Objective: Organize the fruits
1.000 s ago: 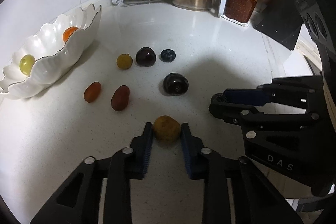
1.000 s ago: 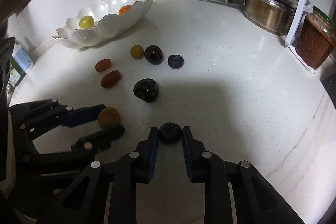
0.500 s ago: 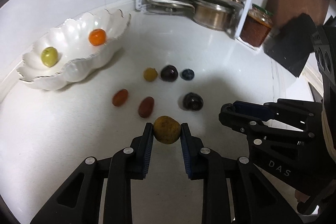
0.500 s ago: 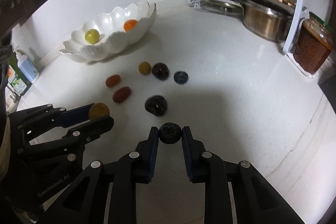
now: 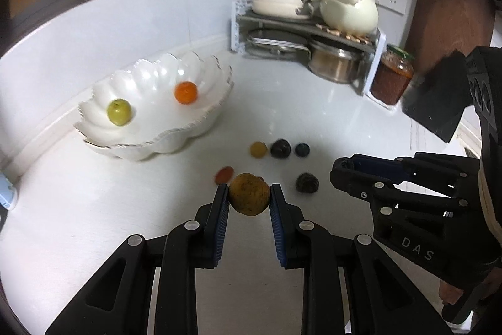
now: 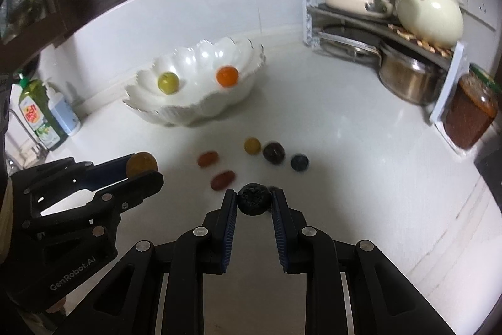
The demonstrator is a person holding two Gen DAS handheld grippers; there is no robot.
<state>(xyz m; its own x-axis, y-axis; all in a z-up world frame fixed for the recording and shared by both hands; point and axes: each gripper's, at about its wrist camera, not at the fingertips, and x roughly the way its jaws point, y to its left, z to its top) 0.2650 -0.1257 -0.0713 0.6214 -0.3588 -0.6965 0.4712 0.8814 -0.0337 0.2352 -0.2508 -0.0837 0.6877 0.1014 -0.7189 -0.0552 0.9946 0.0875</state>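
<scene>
In the left wrist view, the left hand-held gripper [image 5: 249,198] clamped a brownish-yellow fruit [image 5: 249,193] above the counter [image 5: 94,209]; at ten o'clock the white scalloped bowl [image 5: 200,123] held two fruits, one green [image 5: 119,111] and one orange [image 5: 186,92]. In the right wrist view, the right hand-held gripper [image 6: 253,201] gripped a dark fruit [image 6: 253,198], with five loose fruits visible toward twelve o'clock.

At the far right of your counter [image 6: 360,146] a pot rack [image 6: 389,30] stands beside a sauce jar [image 6: 470,115], with soap bottles [image 6: 47,112] far left.

White bowl [image 5: 163,143] — green fruit [image 5: 119,111], orange fruit [image 5: 186,92]
</scene>
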